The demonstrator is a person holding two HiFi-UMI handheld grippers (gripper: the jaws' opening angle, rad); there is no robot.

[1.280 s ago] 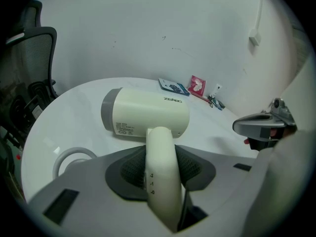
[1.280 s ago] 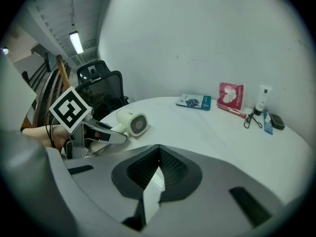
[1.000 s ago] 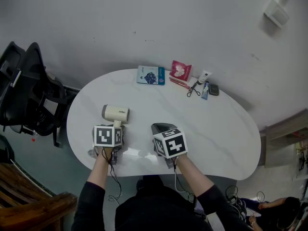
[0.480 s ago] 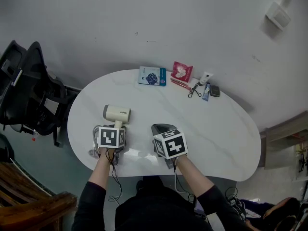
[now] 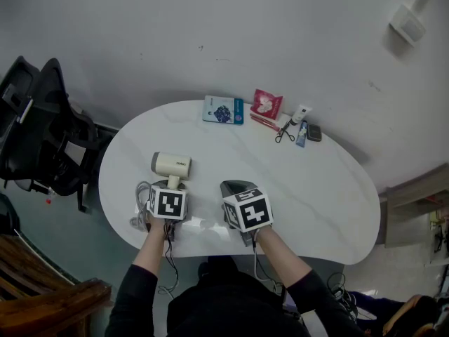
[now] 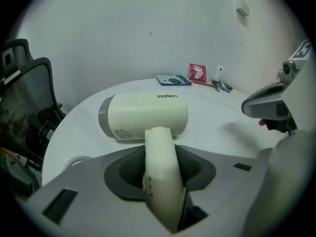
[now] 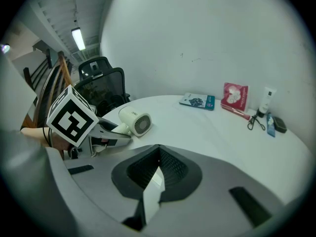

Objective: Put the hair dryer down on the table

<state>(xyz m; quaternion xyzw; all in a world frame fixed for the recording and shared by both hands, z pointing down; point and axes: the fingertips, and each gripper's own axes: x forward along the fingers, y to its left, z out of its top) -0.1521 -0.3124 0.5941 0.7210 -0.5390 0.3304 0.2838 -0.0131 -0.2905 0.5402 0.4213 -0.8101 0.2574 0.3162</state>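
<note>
Cream hair dryer [image 6: 143, 117], brand print [image 6: 168, 96] on barrel, handle in left hand-held gripper [image 6: 160, 169]

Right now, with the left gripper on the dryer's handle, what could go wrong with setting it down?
1. The hair dryer has a round barrel lying sideways. When the left gripper, shut on its handle, lets go, it may roll on the smooth table.
2. The cord is bunched beside that gripper near the table's edge. It could snag on the gripper or drag the dryer off.
</note>
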